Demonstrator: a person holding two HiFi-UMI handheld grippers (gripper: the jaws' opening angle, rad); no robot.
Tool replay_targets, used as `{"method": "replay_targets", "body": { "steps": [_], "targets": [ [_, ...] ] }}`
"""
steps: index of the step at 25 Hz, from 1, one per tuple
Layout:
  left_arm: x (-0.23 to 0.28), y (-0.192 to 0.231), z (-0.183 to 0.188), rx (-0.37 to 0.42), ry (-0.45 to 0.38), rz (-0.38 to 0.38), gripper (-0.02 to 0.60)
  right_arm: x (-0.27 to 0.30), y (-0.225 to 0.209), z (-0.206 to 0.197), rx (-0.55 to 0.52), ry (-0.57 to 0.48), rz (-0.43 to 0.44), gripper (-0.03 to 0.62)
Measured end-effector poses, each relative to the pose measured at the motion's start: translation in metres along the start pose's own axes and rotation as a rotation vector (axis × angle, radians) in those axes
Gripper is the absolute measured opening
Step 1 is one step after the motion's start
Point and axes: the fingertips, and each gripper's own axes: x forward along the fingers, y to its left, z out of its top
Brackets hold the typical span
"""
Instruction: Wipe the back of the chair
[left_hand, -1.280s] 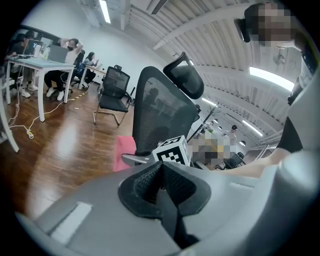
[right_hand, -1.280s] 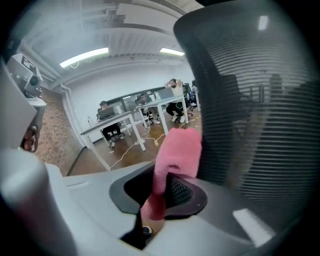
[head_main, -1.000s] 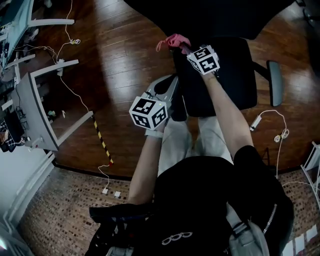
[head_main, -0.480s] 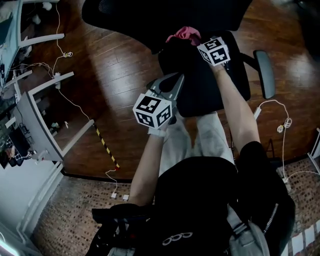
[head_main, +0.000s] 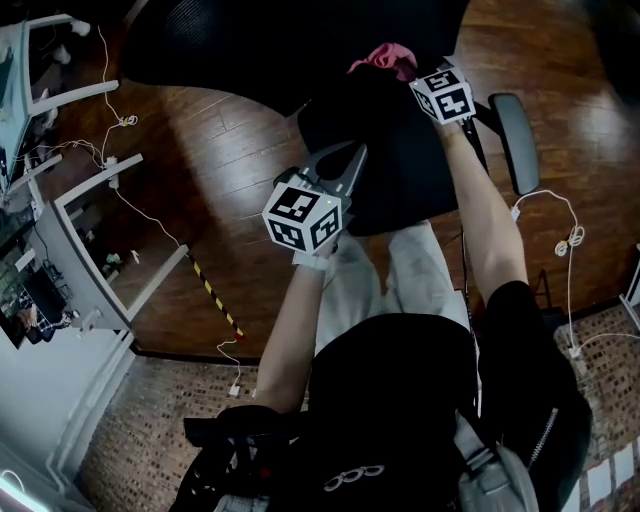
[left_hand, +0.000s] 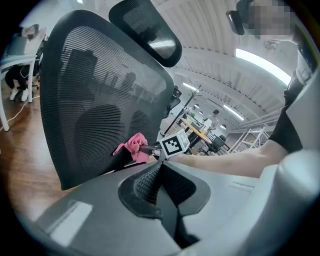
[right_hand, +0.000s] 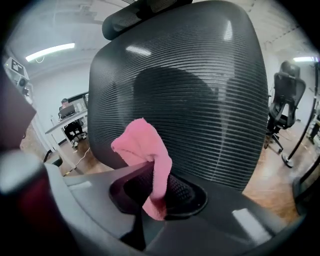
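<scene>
The black mesh chair back stands tilted ahead of me and fills the left gripper view and the right gripper view. My right gripper is shut on a pink cloth. The cloth sticks up from its jaws just in front of the lower mesh; whether it touches is unclear. From the left gripper's camera the cloth shows low against the mesh. My left gripper hangs over the seat's left edge, nearer to me, shut with nothing in it.
The chair's seat, right armrest and headrest surround the work spot. A white desk frame, floor cables and striped tape lie on the wooden floor. Another office chair stands at the right.
The right gripper has carried the pink cloth forward and to the right, closer to the mesh back. The left gripper has barely shifted.
</scene>
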Motion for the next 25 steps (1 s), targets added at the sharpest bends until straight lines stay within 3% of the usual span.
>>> {"method": "replay_targets", "body": {
  "steps": [12, 20, 25],
  "targets": [
    [0.034, -0.02, 0.003, 0.011, 0.025, -0.035, -0.009, -0.027, -0.061, -0.023, 0.097, -0.003, -0.134, 0.046],
    [0.039, -0.022, -0.008, -0.01, 0.03, -0.045, -0.009, -0.063, -0.123, -0.051, 0.337, -0.058, -0.366, 0.044],
    [0.026, -0.021, -0.012, -0.011, 0.022, -0.047, -0.009, -0.069, -0.123, -0.045, 0.362, -0.076, -0.463, 0.044]
  ]
}}
